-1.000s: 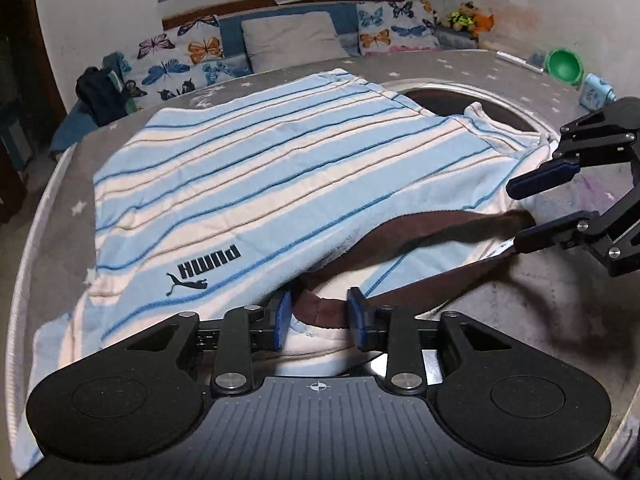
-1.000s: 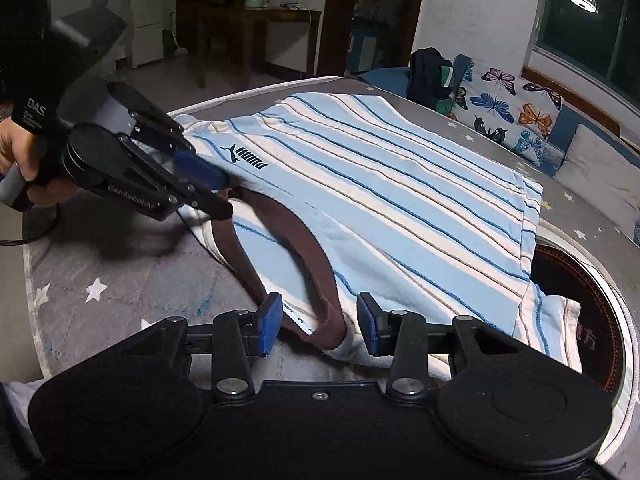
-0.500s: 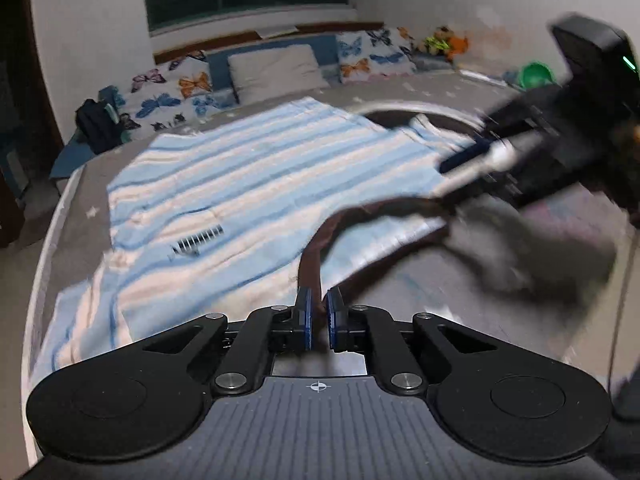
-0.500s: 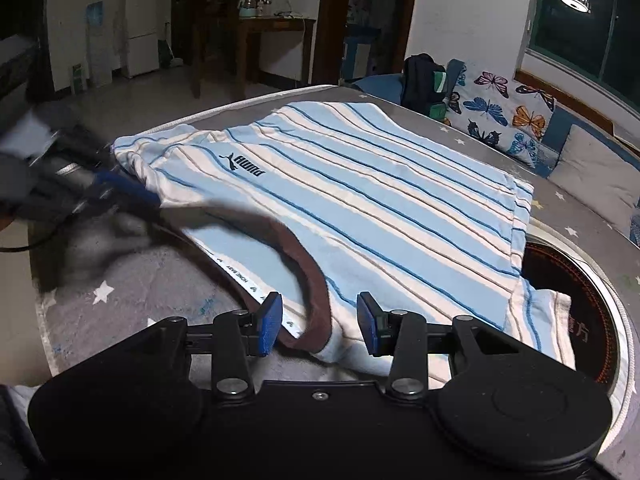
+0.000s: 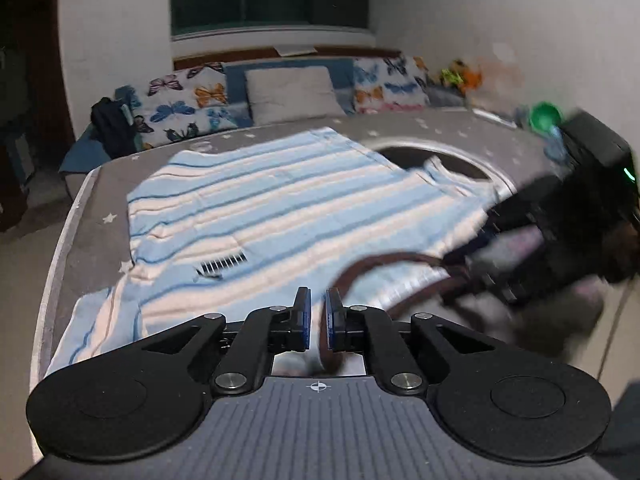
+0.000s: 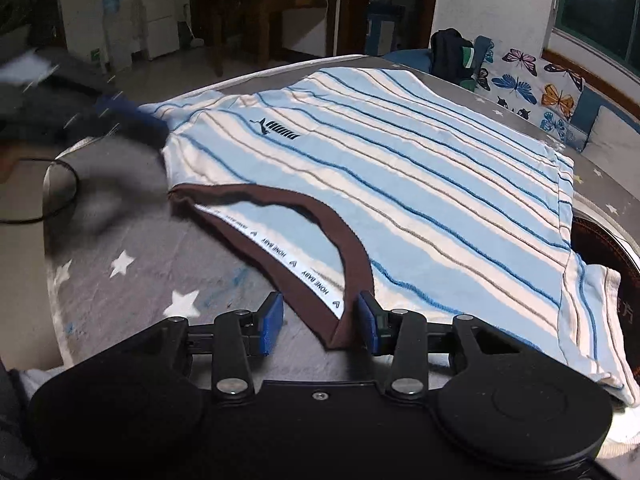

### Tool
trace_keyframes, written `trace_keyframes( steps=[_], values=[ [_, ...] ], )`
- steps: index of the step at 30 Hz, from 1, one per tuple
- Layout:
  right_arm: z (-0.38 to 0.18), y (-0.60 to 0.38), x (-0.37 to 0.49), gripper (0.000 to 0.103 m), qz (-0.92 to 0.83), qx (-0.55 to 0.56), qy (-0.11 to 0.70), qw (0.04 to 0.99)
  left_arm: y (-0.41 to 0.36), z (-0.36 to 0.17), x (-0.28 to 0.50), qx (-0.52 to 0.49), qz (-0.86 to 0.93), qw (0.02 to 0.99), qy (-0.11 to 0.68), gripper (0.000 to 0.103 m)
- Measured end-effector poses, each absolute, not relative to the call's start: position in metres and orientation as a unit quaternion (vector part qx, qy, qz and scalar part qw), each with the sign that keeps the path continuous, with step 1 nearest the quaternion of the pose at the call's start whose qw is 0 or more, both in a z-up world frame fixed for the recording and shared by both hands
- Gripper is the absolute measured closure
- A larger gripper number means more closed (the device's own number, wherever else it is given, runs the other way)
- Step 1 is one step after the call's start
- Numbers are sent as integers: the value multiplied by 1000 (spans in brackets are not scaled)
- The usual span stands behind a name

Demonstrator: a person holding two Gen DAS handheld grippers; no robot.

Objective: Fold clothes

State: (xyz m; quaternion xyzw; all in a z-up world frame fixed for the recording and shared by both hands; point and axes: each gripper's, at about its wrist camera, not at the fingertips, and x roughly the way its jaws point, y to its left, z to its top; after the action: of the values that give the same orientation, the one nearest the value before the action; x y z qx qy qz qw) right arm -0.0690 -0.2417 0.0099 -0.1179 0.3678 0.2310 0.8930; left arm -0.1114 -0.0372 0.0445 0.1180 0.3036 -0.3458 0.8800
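Currently striped shirt point(image 6: 400, 184) is lying spread flat on the grey star-print counter point(image 6: 132, 264), brown collar point(image 6: 320, 216) nearest. Left tongs point(image 5: 318, 318) are pinching the collar band, nearly pressed together. Right tongs point(image 6: 320, 322) are standing spread, collar corner lying between them, not gripped. Risk: one-sided pull is likely dragging or skewing the shirt; the thin band may be slipping out.

A lived-in home. Butterfly cushions point(image 5: 188, 108) line a far window bench point(image 5: 288, 92). A white fridge point(image 6: 160, 12) and wooden side table point(image 6: 288, 12) stand far left.
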Motion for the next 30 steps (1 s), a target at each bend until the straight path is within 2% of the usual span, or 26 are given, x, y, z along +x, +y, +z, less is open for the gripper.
trace_keyframes(
  steps=[9,17,23,30],
  values=[
    [11,-251,-69,59,219,-88,366,900,-48,18,-93,112,-342,867,346,96],
    [17,-261,-79,59,211,-72,364,904,-44,16,-98,125,-346,864,342,94],
    [18,-299,-95,59,151,-41,363,918,-44,14,-100,126,-349,865,338,94],
    [14,-370,-100,59,50,53,361,930,-46,14,-101,133,-348,866,335,94]
  ],
)
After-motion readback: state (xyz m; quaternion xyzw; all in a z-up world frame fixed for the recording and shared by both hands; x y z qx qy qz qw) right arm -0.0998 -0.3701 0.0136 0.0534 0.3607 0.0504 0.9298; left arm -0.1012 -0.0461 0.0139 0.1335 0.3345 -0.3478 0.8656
